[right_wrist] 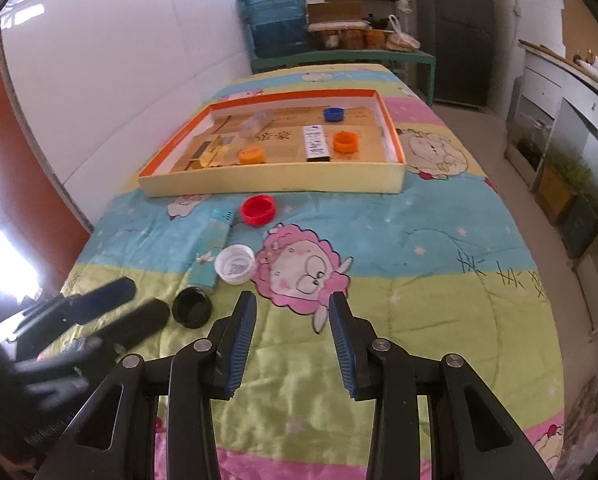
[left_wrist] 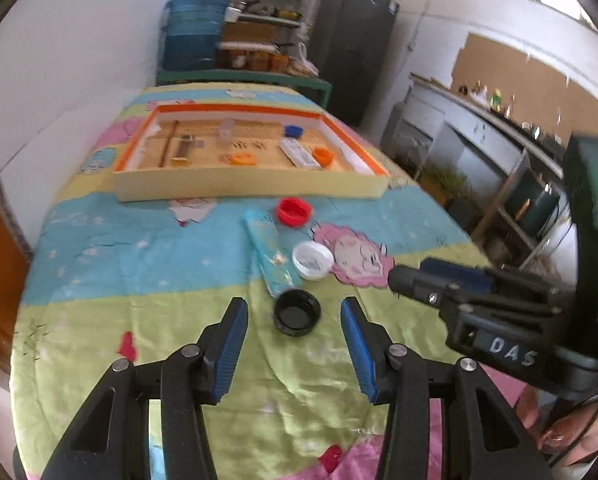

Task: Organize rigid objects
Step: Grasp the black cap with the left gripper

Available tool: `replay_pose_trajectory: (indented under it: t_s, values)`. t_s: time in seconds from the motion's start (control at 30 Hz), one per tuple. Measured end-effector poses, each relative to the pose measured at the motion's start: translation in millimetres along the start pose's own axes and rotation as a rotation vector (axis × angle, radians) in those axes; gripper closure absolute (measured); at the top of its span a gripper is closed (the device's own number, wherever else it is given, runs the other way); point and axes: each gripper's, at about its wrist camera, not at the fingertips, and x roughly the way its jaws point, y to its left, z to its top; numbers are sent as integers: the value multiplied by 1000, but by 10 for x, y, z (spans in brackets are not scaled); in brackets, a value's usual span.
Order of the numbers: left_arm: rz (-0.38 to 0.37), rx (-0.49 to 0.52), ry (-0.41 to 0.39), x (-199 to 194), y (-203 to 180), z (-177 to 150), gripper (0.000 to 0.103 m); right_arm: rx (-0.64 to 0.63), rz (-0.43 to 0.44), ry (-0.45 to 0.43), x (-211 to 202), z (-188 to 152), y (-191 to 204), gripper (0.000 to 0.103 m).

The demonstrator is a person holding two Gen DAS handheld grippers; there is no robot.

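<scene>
Four items left outside tray (left_wrist: 251,190); left gripper (left_wrist: 295,312) spread, black cap (left_wrist: 297,312) at 12 o'clock, lined up for grab. Right gripper (right_wrist: 293,304) spread, idle.

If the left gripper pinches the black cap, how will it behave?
The black cap is a small, shallow plastic ring lying open side up, so it is probably light and stiff. Its ribbed rim should grip well. On the soft quilt it should slide rather than roll.

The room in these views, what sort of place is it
Probably a lived-in home kitchen or storeroom. A big blue water jug stands beside shelves of pots and jars, with a dark fridge nearby, and the work surface wears a cartoon-print quilt.
</scene>
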Motion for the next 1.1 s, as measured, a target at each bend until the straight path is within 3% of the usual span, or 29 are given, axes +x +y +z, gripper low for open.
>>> replay_pose_trajectory:
  t_s: [0.23,0.4,0.57,1.1]
  values:
    - [72,41,53,248,-82,-31,55,24,6,0,23,-20,-100,64]
    - [78,21,50,276,-49,-22,56,34,11,3,53,-17,-143,64]
    - [103,28,45,271,-35,-20,69,34,21,11,92,-25,-143,64]
    - [82,-45,7,88,191,32,72,-96,41,45,310,11,208,64]
